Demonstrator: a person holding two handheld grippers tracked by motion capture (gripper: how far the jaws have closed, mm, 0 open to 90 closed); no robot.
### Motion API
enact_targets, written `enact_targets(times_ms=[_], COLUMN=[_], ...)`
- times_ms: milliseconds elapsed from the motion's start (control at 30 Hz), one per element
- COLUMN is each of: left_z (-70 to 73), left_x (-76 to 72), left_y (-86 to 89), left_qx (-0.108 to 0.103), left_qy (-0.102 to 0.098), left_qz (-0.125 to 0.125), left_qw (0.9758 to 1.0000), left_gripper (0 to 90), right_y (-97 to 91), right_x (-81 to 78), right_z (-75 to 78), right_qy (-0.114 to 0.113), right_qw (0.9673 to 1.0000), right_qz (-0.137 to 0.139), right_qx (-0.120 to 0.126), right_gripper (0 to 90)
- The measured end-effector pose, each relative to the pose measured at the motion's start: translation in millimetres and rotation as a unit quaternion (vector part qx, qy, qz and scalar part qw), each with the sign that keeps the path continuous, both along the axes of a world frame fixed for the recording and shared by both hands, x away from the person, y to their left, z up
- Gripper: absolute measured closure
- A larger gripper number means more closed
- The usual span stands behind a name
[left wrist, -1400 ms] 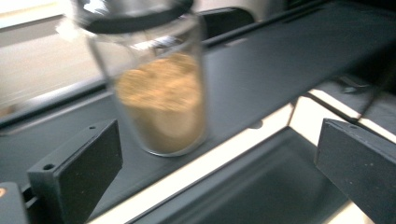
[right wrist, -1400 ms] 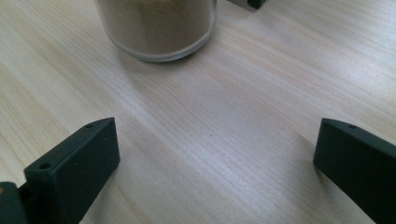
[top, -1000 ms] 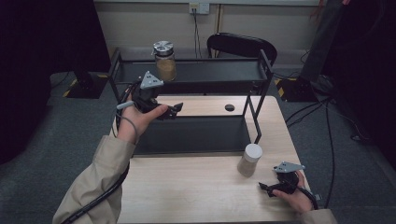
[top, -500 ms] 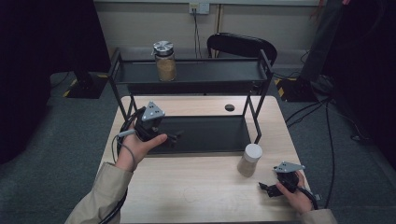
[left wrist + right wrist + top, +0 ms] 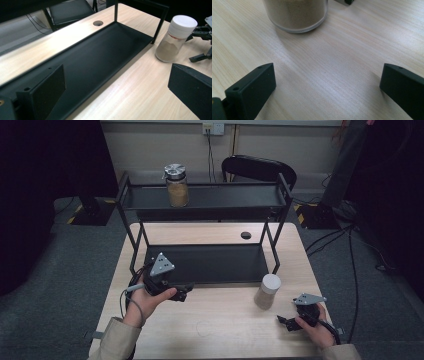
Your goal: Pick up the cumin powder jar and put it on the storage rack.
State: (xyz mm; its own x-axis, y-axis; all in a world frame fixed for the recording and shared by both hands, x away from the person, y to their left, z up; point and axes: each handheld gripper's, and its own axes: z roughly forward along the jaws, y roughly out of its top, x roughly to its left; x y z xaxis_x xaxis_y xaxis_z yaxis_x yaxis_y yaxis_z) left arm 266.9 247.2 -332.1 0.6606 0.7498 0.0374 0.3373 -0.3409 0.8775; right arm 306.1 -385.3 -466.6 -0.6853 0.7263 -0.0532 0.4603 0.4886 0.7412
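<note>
Two jars, two grippers, one rack, one table.

Item: white-capped jar (image 5: 267, 291), clear-walled, part filled with a tan powder; stands upright on the wooden table (image 5: 220, 330), just in front of the rack's right front leg and outside the lower tray. Placement reads as a staging spot: near the shelf, with open board around it so a tool can approach from the person's side.

Item: right gripper (image 5: 286, 322), held low at the table's near right corner, jaws spread wide and holding nothing. Its own camera looks along the board straight at the jar's base (image 5: 295, 15), which sits beyond and between the two jaws, well short of contact. In my judgement this is a line-up for a grasp (height set low so the pads would meet the glass body under the cap).

Item: left gripper (image 5: 181, 293), at the front edge of the lower tray (image 5: 210, 262), jaws likewise apart and empty. It points across the tray toward the same jar (image 5: 176, 37); probably parked clear, leaving the tray open as a landing place.

Item: metal-lidded jar (image 5: 176, 185), similar tan contents, upright on the upper shelf (image 5: 225, 197), left of centre. Untouched by either tool.

Item: black two-tier rack (image 5: 282, 220), standing across the middle of the table; a dark chair (image 5: 257, 169) behind it.
</note>
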Motion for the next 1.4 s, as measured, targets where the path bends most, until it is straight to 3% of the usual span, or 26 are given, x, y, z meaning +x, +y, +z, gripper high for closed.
enact_targets(times_ms=[467,800,1033,1400], left_z=[-36.9,-69.1,-91.0,-109.7], left_x=[-10.9,-11.4,-10.2,-8.9], left_y=[-0.2,-0.5,-1.4,-2.3], left_qx=[-0.001,0.001,0.009,0.03], left_qy=[0.013,0.038,0.055,0.063], left_qz=[-0.015,-0.028,-0.036,-0.05], left_qw=[0.9998,0.9989,0.9978,0.9963], left_gripper=[0.7,0.8,1.0,1.2], right_y=[0.0,0.0,0.0,0.0], right_x=[0.0,0.0,0.0,0.0], right_z=[0.0,0.0,0.0,0.0], right_qy=[0.0,0.0,0.0,0.0], right_qw=[1.0,1.0,1.0,1.0], right_qz=[0.0,0.0,0.0,0.0], right_qx=[0.0,0.0,0.0,0.0], right_gripper=[0.0,0.0,0.0,0.0])
